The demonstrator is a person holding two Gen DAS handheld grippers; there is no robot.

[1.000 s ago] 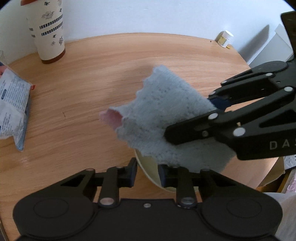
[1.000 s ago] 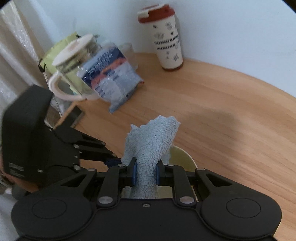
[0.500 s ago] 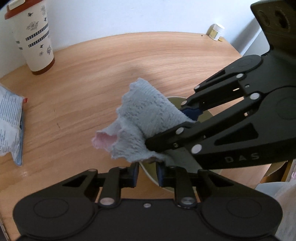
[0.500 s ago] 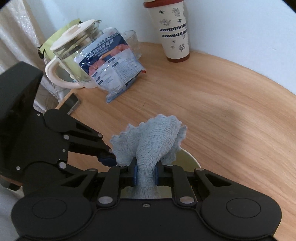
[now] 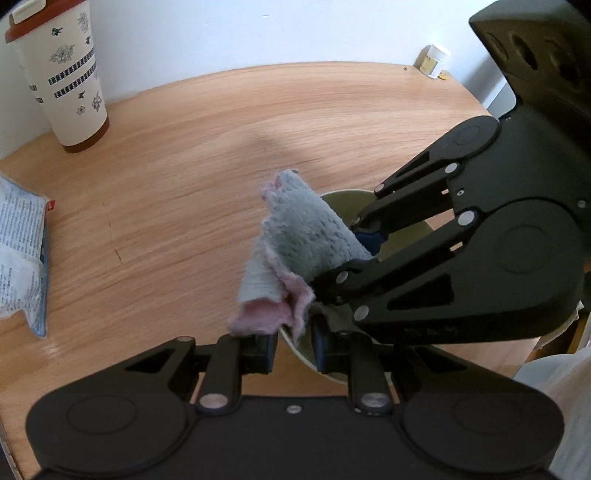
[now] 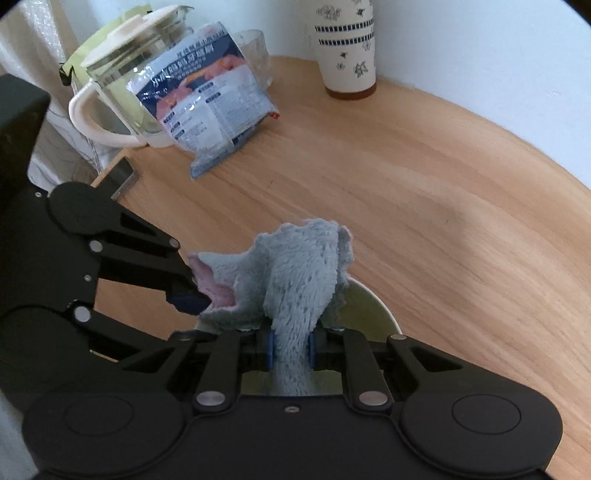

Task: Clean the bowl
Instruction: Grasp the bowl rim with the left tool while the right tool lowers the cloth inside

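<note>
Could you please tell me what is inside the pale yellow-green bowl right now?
The fluffy blue-grey cloth with pink underside, pinched by the right tool, dips into the pale yellow-green bowl. The bowl's bottom is covered by cloth and tool, so any residue cannot be seen.

You are working in a home, most likely a dining corner or kitchen nook. The round wooden bench (image 6: 424,192) stands against a plain white wall (image 5: 258,33) and carries everyday household things: a flower-printed tumbler (image 5: 61,77) with a red-brown lid, a glass kettle (image 6: 122,96) with a cream handle, a printed food packet (image 6: 210,107) leaning on it, and a small white-capped jar (image 5: 435,61) by the wall.
</note>
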